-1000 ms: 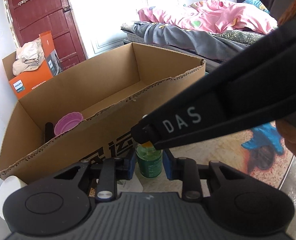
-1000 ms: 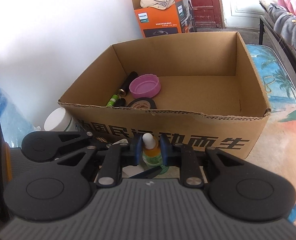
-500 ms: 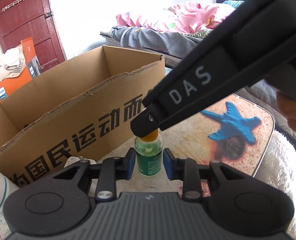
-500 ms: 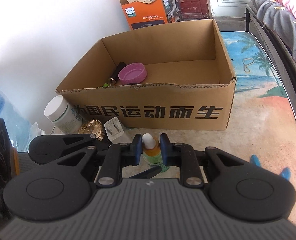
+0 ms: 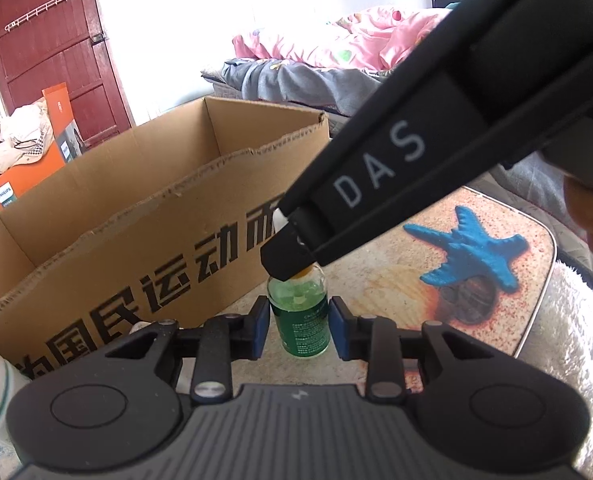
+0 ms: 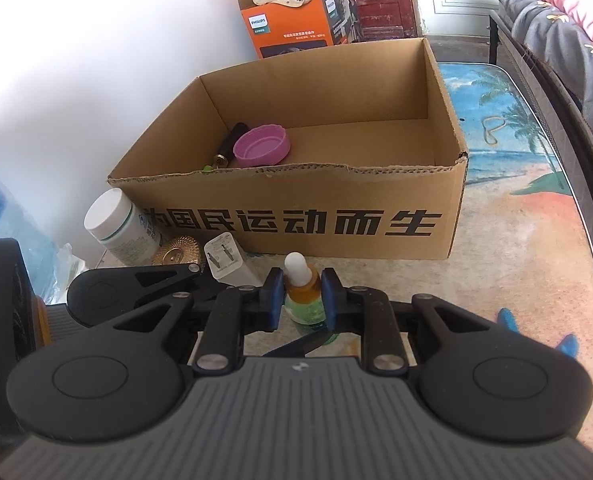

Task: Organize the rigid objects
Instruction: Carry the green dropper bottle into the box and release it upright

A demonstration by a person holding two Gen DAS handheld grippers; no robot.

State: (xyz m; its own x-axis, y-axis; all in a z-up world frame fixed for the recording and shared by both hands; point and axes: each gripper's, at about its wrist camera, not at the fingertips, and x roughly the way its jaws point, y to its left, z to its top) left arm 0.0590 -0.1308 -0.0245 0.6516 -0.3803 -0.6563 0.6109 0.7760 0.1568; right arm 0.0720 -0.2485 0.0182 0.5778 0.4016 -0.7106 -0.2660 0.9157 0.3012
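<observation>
Compared with a second ago, the left camera no longer peers over the wall into the cardboard box (image 5: 144, 240). Its printed front now fills our view, and the dropper bottle (image 5: 305, 336) stands on the table (image 6: 516, 248) just in front of that wall.

We count from the left: one white jar (image 6: 110, 220), one gold disc (image 6: 176, 256) and one white plug charger (image 6: 226, 258), all beside the box's corner. Then there is one bottle, one box and, behind it, one orange carton (image 6: 292, 28). Inside the box lie one dark stick (image 6: 232, 142) and one pink lid (image 6: 261, 147), touching each other.

The bottle is upright, its long axis vertical, with the white bulb pointing up and the green glass at the bottom.

Two grippers work it. The left gripper (image 5: 300, 326) has its fingers narrow, hugging both sides of the green body, and we cannot tell whether they press. The right gripper (image 6: 302, 294) comes in from above and clamps its fingers on the orange collar under the bulb.
</observation>
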